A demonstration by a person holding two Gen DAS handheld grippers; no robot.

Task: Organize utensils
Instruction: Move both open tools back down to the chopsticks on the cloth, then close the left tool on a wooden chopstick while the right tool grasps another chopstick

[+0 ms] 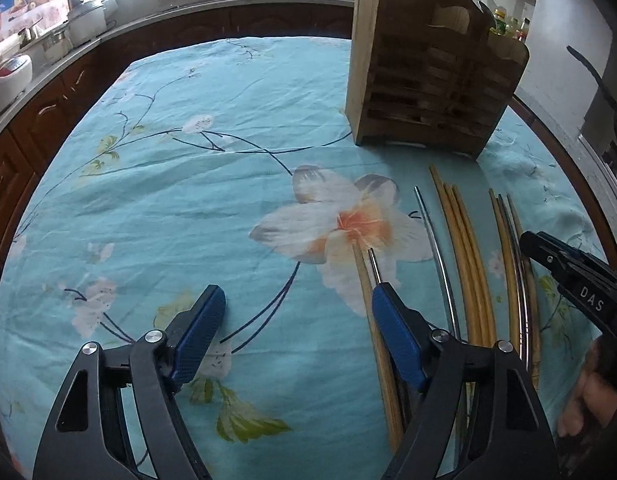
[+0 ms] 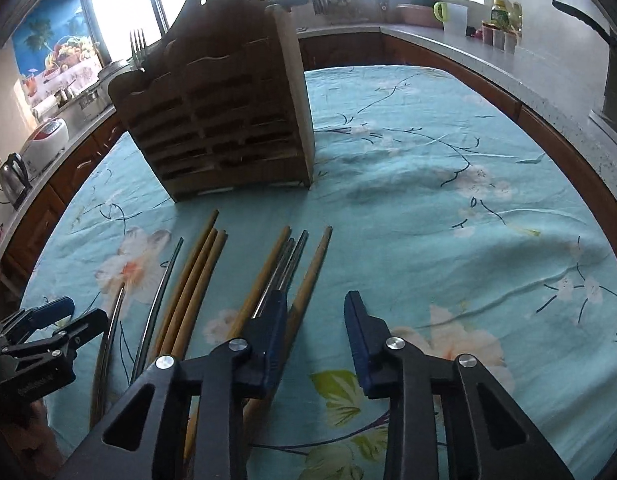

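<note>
A wooden utensil holder [image 1: 432,76] stands upright on the blue floral cloth; it also shows in the right wrist view [image 2: 228,120], with a fork [image 2: 138,50] in its left compartment. Several wooden chopsticks [image 1: 464,256] and metal chopsticks [image 1: 432,232] lie flat in front of it, seen too in the right wrist view [image 2: 196,276]. My left gripper [image 1: 298,312] is open and empty, just left of them, its right finger over one pair. My right gripper [image 2: 318,320] is open and empty, its left finger [image 2: 274,332] over the rightmost chopsticks.
The table's cloth [image 1: 188,200] stretches left of the chopsticks and also right of them [image 2: 448,220]. Kitchen counters [image 2: 488,60] with appliances, jars and a kettle [image 2: 12,176] ring the table. A dark pan handle [image 2: 584,20] juts in at the far right.
</note>
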